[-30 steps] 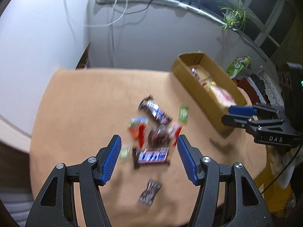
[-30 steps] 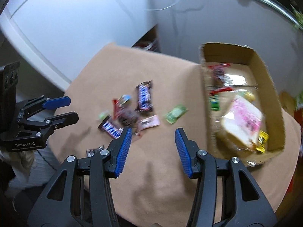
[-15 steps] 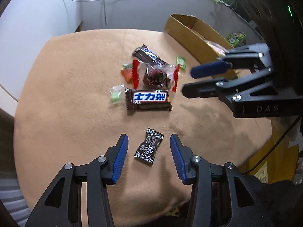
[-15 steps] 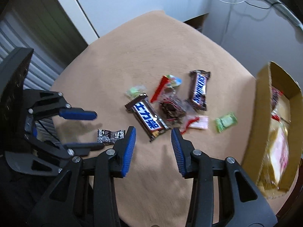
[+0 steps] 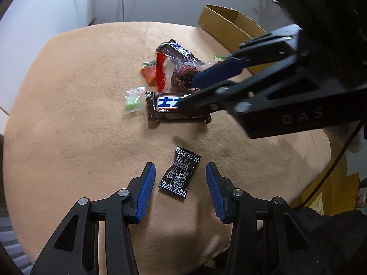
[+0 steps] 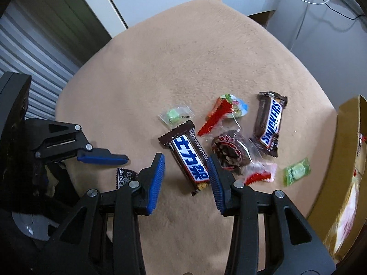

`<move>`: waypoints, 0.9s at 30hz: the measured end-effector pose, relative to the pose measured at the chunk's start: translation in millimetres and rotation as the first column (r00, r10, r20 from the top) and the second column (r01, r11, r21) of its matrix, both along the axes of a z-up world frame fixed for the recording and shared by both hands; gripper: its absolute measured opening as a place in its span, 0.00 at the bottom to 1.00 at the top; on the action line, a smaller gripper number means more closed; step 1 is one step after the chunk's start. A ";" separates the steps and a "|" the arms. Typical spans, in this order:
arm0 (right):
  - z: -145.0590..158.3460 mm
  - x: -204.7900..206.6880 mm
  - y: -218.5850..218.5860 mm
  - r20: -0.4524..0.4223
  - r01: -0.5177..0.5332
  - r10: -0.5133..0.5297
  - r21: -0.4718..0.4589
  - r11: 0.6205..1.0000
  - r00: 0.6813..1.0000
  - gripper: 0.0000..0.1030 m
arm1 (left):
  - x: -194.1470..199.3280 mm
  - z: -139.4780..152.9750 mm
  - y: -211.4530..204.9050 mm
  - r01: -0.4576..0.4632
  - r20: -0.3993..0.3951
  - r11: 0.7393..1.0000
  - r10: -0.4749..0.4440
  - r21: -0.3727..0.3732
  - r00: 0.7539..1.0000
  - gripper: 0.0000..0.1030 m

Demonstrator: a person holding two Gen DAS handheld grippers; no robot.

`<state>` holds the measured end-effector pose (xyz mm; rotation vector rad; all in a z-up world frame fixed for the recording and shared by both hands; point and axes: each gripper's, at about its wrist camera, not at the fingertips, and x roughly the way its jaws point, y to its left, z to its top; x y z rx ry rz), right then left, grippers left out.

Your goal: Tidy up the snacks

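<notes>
Both grippers are lining up pickups on the bench. The left gripper (image 5: 180, 183) stands open astride the black candy (image 5: 180, 174). The right gripper (image 6: 185, 171) is open around the Snickers bar (image 6: 187, 154). Next: lower, close, then carry toward the cardboard box (image 6: 346, 151) at three o'clock.

Both grippers angled steeply downward, close together. Left gripper (image 5: 179, 178) low, blue-padded fingers (image 5: 145, 189) parted, nothing pinched between. Right gripper (image 6: 185, 171) likewise parted, fingers (image 6: 157, 178) gripping nothing, its black frame reaching across in front of the left
</notes>
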<state>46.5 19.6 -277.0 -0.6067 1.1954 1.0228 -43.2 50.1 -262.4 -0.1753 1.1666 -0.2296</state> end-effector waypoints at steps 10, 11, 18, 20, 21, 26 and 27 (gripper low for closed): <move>-16.3 4.3 19.4 -0.007 -0.027 0.027 -0.039 0.999 1.000 0.39 | -0.5 -10.7 -8.2 0.033 -0.014 0.999 -0.033 0.025 0.999 0.43; -17.2 4.1 20.7 -0.001 -0.031 0.031 -0.043 0.999 1.000 0.39 | -1.1 -12.0 -9.5 0.039 -0.013 0.999 -0.038 0.028 0.999 0.43; -22.8 6.3 26.6 0.024 -0.042 0.044 -0.071 0.997 0.999 0.36 | -1.6 -16.4 -25.7 0.067 -0.004 0.993 -0.066 0.093 0.998 0.38; -25.2 6.1 29.1 0.038 -0.053 0.056 -0.084 0.995 0.998 0.36 | -3.0 -16.9 -29.6 0.068 0.000 0.992 -0.068 0.109 0.998 0.37; -25.7 5.9 30.6 0.041 -0.060 0.064 -0.089 0.994 0.997 0.36 | -3.7 -16.9 -30.4 0.068 0.001 0.991 -0.068 0.113 0.998 0.35; -35.7 -4.2 33.5 0.029 -0.102 0.106 -0.118 0.988 0.994 0.35 | -6.7 -17.1 -23.0 0.056 0.000 0.993 -0.056 0.100 0.998 0.24; -41.1 -4.4 33.3 0.027 -0.113 0.118 -0.136 0.984 0.993 0.31 | -8.5 -17.6 -19.3 0.053 -0.001 0.994 -0.053 0.091 0.999 0.24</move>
